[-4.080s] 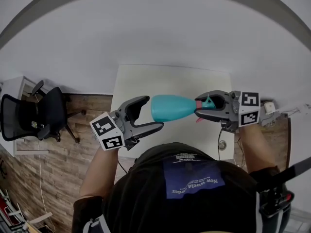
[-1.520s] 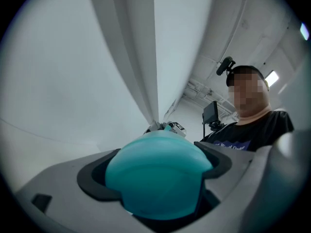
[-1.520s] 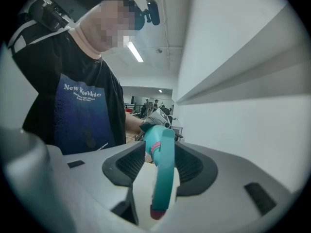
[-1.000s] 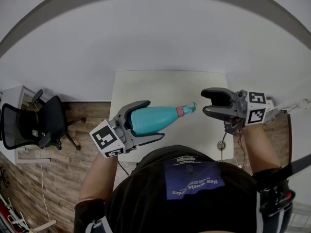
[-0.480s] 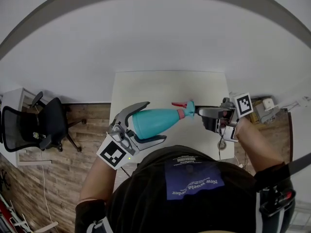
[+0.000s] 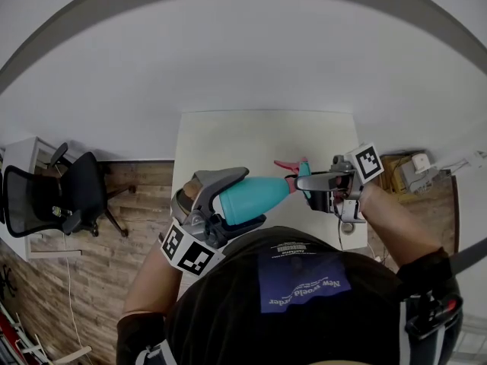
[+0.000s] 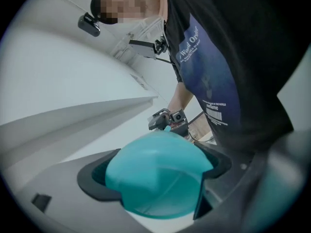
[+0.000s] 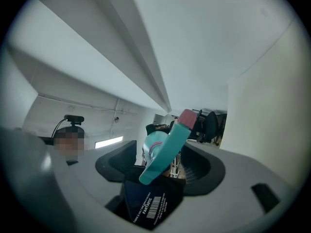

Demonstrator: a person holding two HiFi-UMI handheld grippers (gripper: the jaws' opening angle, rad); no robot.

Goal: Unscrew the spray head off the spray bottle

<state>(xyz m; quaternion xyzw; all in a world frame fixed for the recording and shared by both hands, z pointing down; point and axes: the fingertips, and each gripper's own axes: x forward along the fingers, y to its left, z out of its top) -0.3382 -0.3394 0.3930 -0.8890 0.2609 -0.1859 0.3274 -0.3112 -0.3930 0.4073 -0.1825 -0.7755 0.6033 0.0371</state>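
Left gripper [image 6: 242,198] clamped the slick, probably light spray bottle [image 7: 158,174]. Right gripper [image 6: 313,181], jaws just opened, flanked the stiff spray head [image 8: 170,144], seemingly the best hold.

A black office chair [image 6: 46,192] stands on wooden floor [image 6: 114,234] off the bench's [image 6: 228,139] left edge. A grey box [image 6: 415,172] sits beyond its right edge.

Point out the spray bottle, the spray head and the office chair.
spray bottle [image 6: 251,198], head view, teal body.
spray head [image 8: 167,152], right gripper view, teal shell.
office chair [image 6: 30,192], head view, black padding.
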